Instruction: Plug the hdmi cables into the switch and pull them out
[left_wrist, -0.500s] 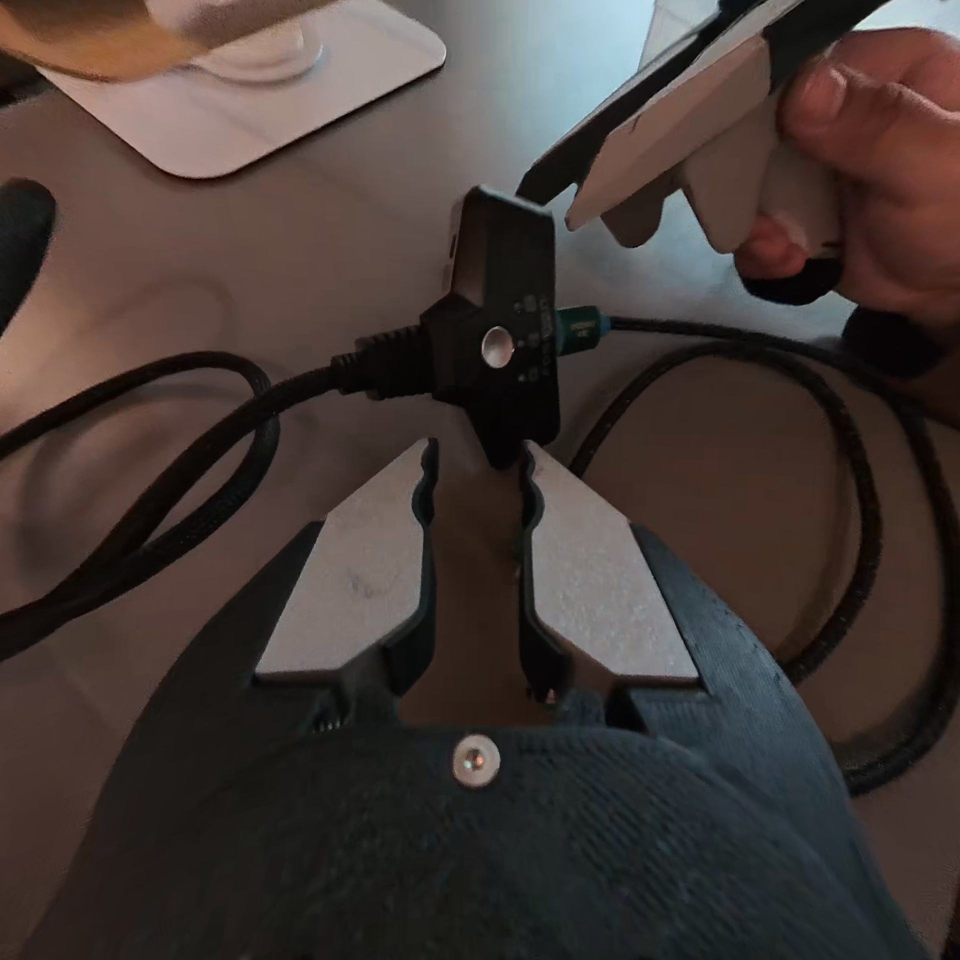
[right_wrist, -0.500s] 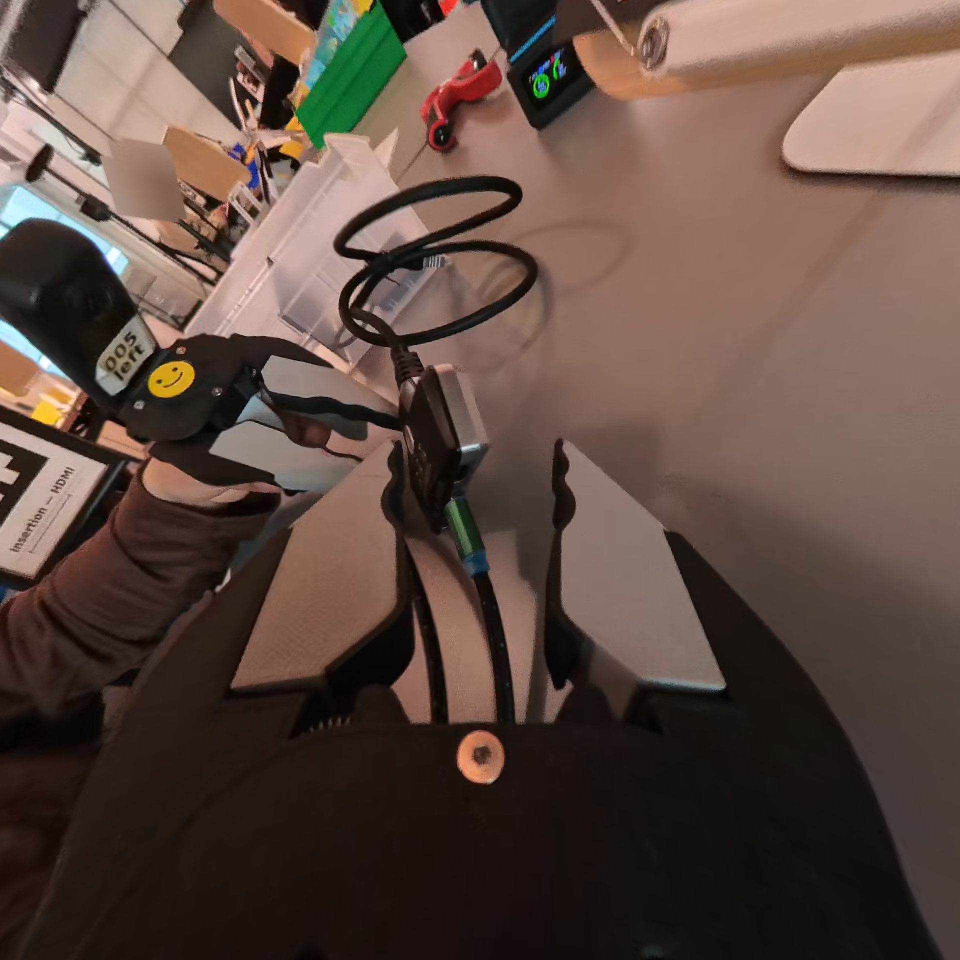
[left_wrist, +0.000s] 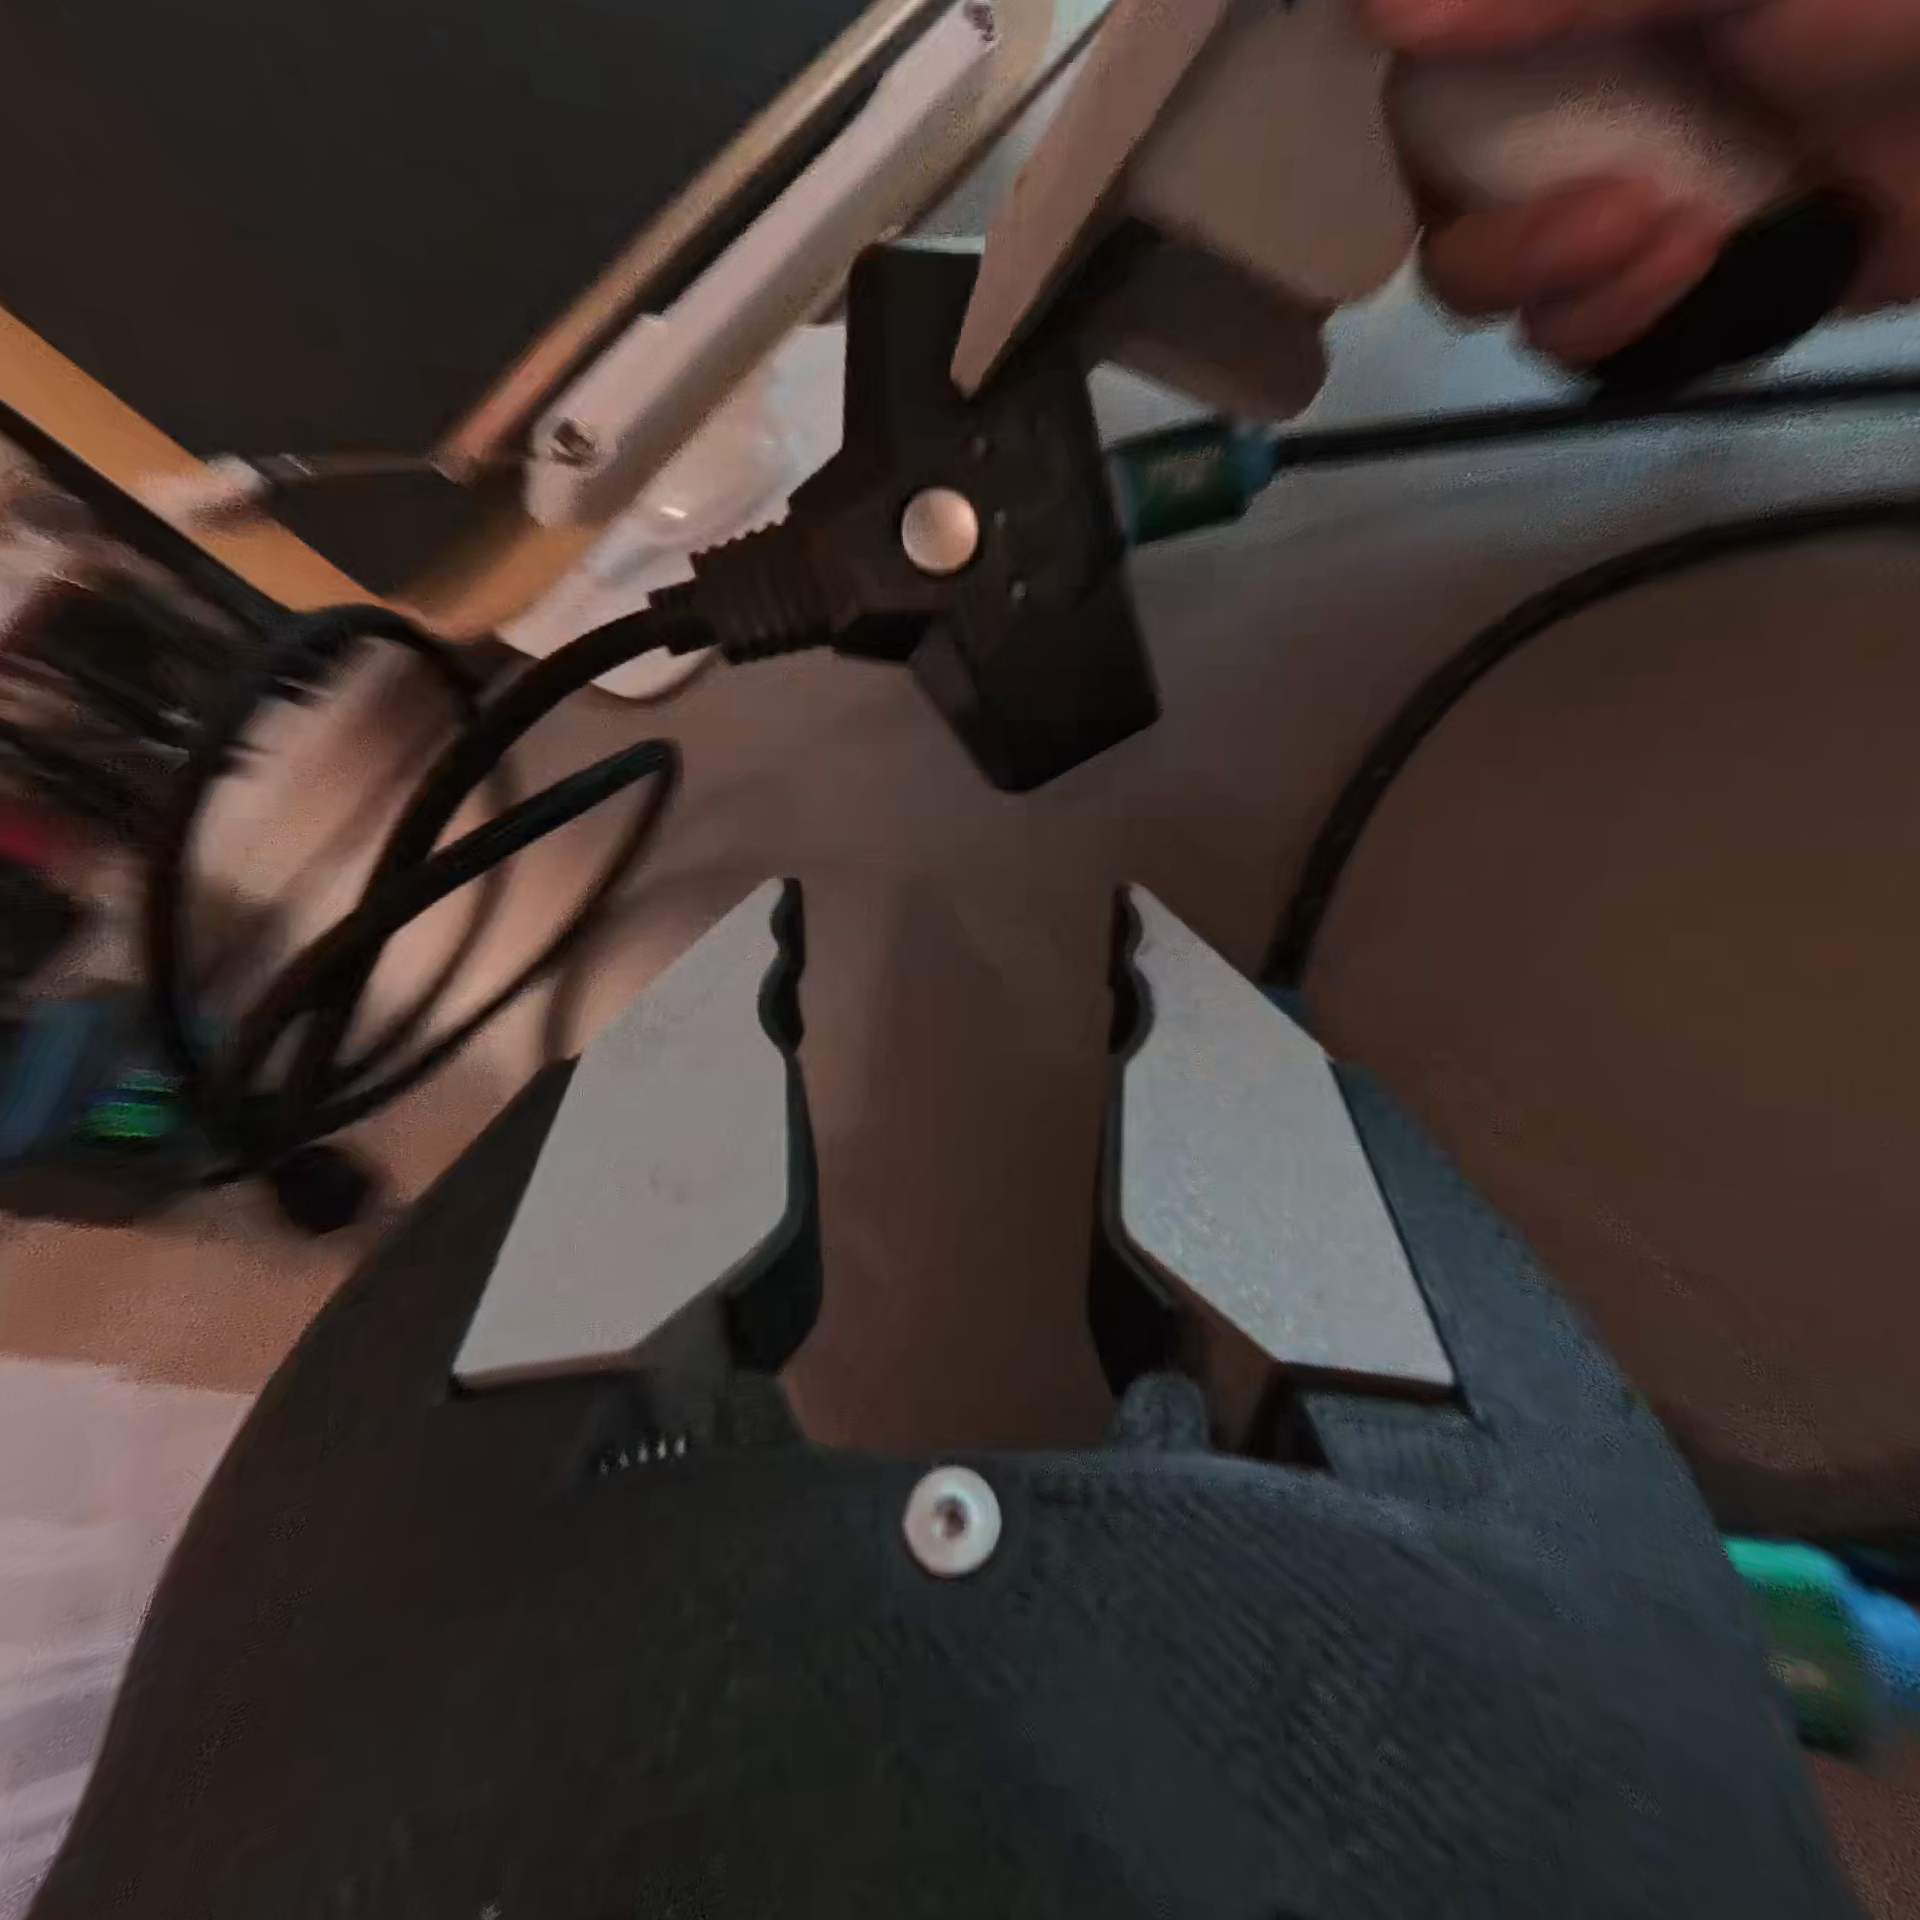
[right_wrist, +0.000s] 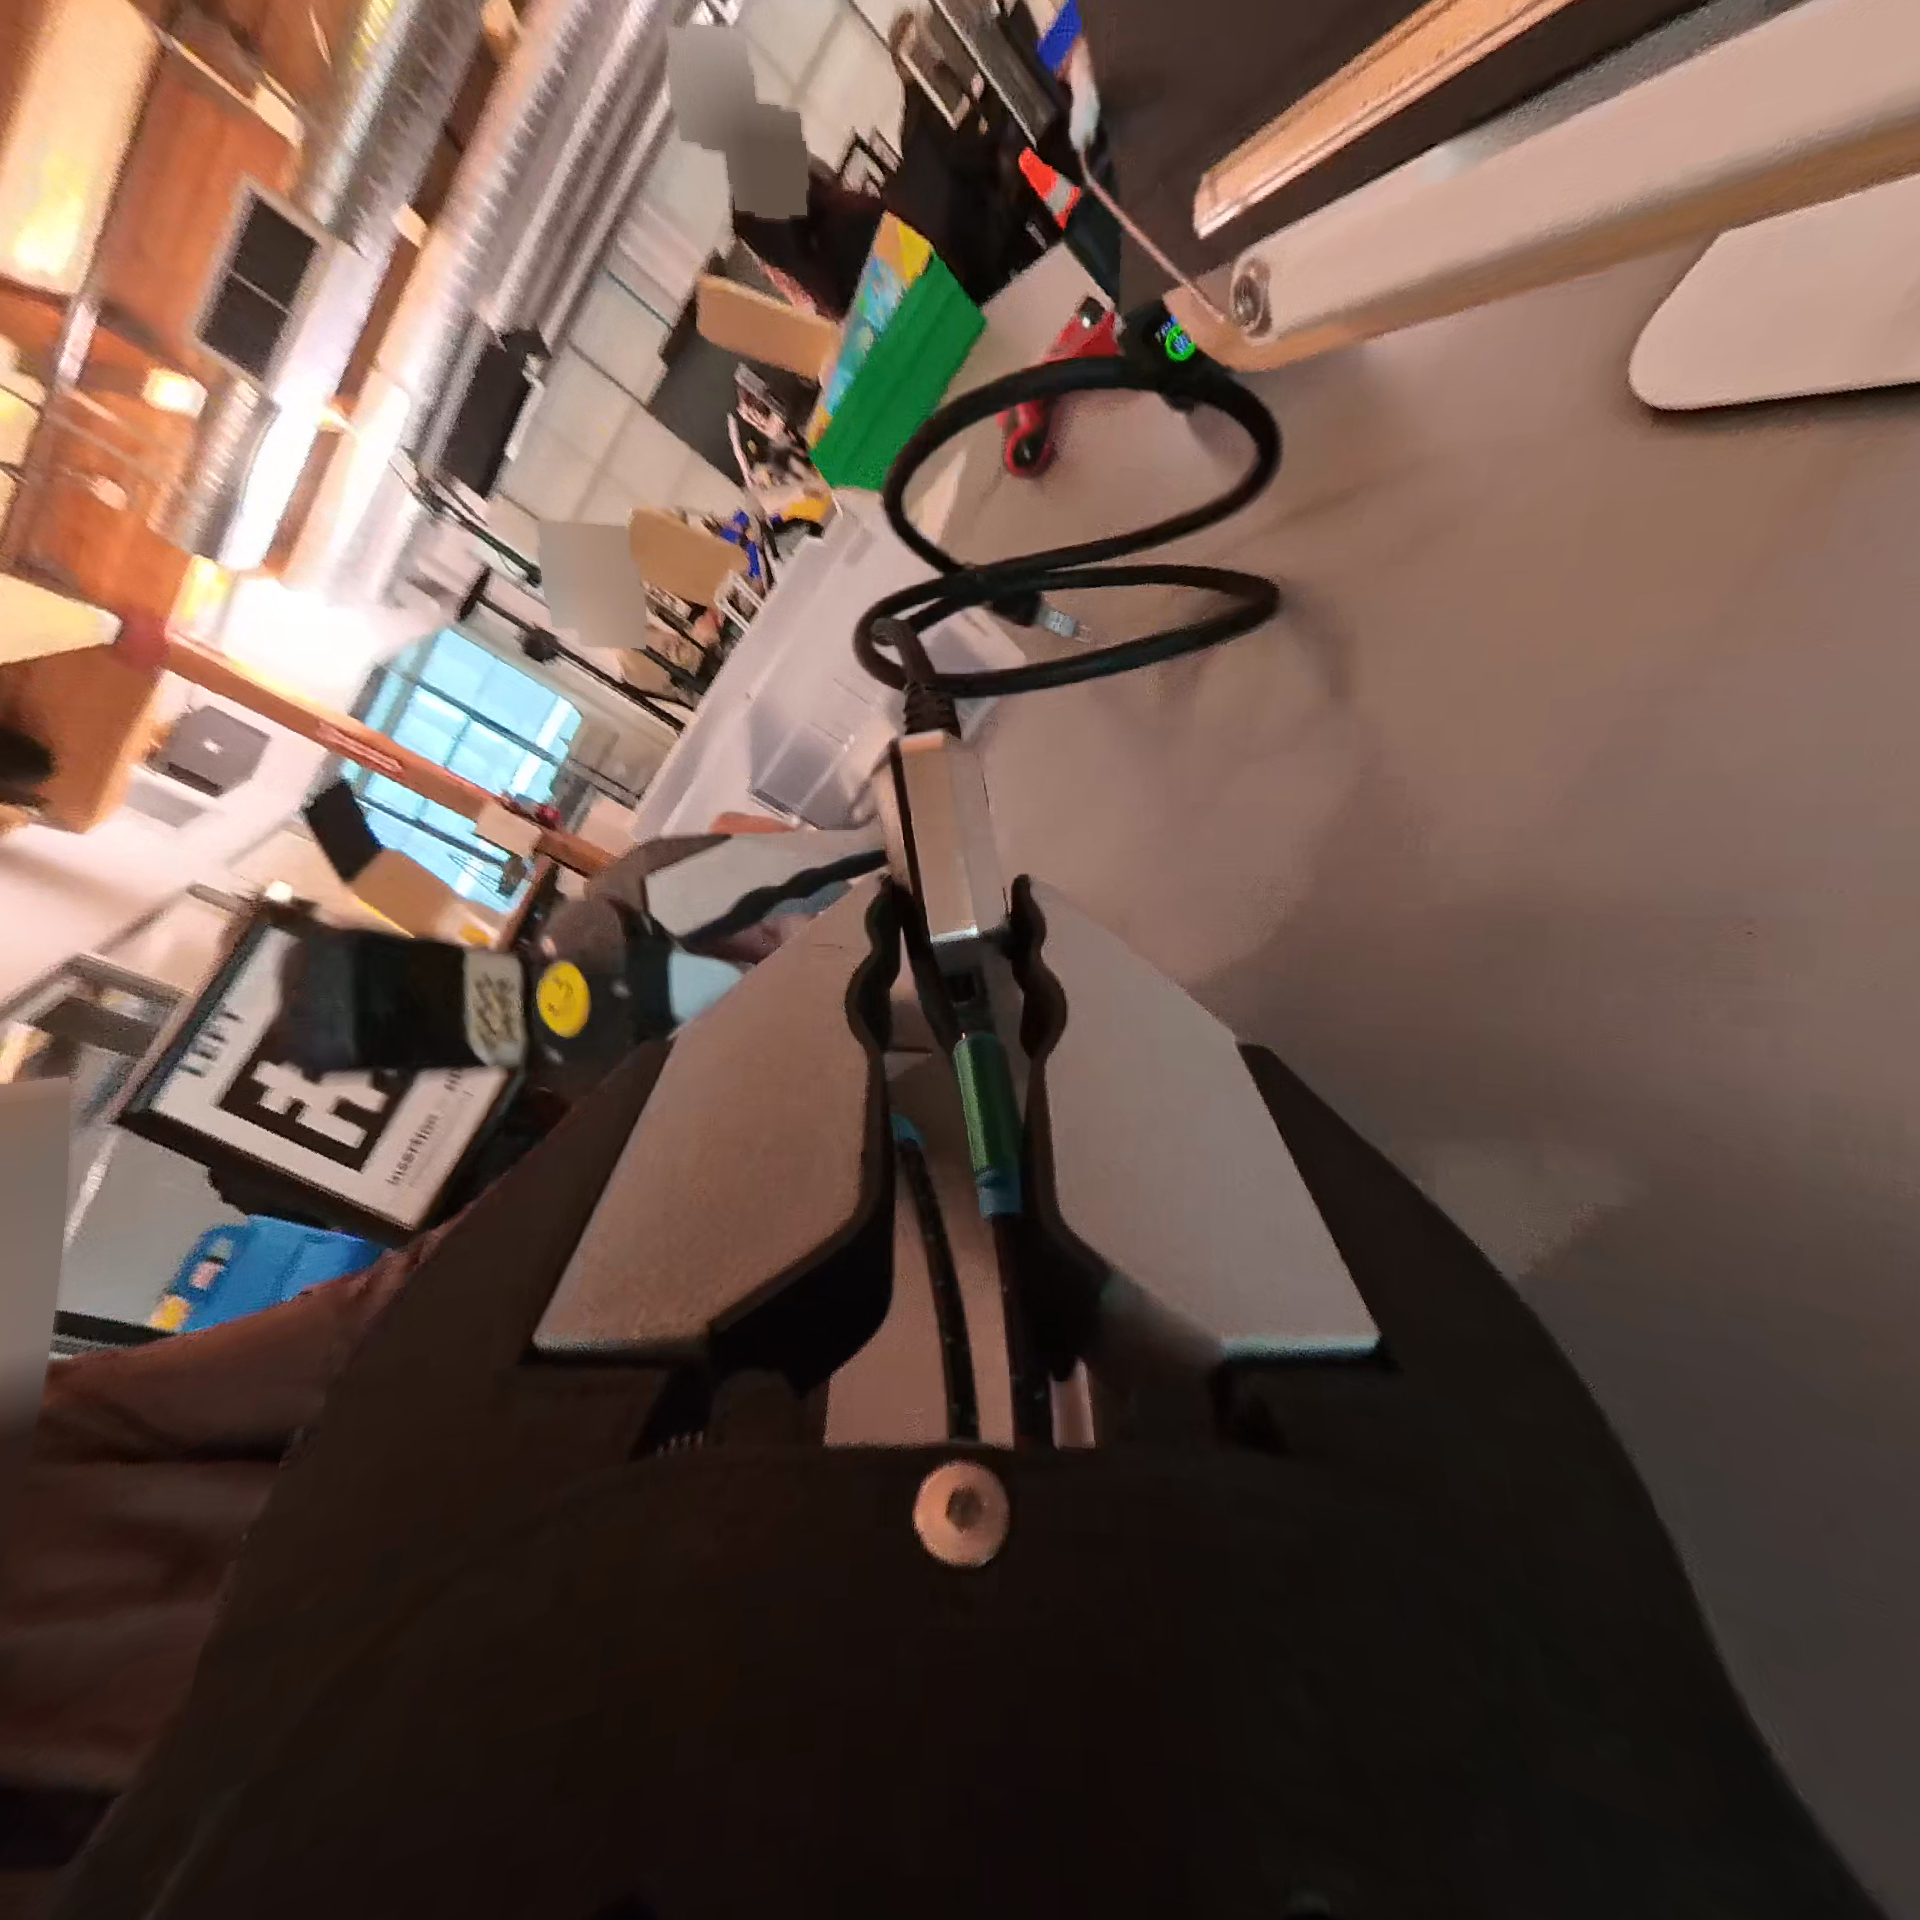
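The black HDMI switch (left_wrist: 997, 561) hangs above the table, with a silver button on its face. A green HDMI plug (left_wrist: 1184, 478) sits in its right side, and its own thick black lead (left_wrist: 582, 665) runs off to the left. My left gripper (left_wrist: 958, 914) is open and empty just below the switch, not touching it. My right gripper (right_wrist: 953, 899) is shut on the switch (right_wrist: 951, 842), seen edge-on, with the green plug (right_wrist: 987, 1112) lying between its fingers. One right finger (left_wrist: 1029, 208) comes down over the switch from the upper right.
A black braided cable (left_wrist: 1382, 831) loops on the brown table (left_wrist: 1610, 1143). The coiled black lead (right_wrist: 1091, 582) lies farther off. A white monitor foot (right_wrist: 1787, 312) stands at the back right. A framed marker sign (right_wrist: 312, 1122) and a green box (right_wrist: 904, 374) are at the left. Another green and blue plug (left_wrist: 1808, 1652) shows at the lower right.
My left gripper has opened and drawn back from the switch's lower end. My right gripper has closed on the switch and lifted it off the table.
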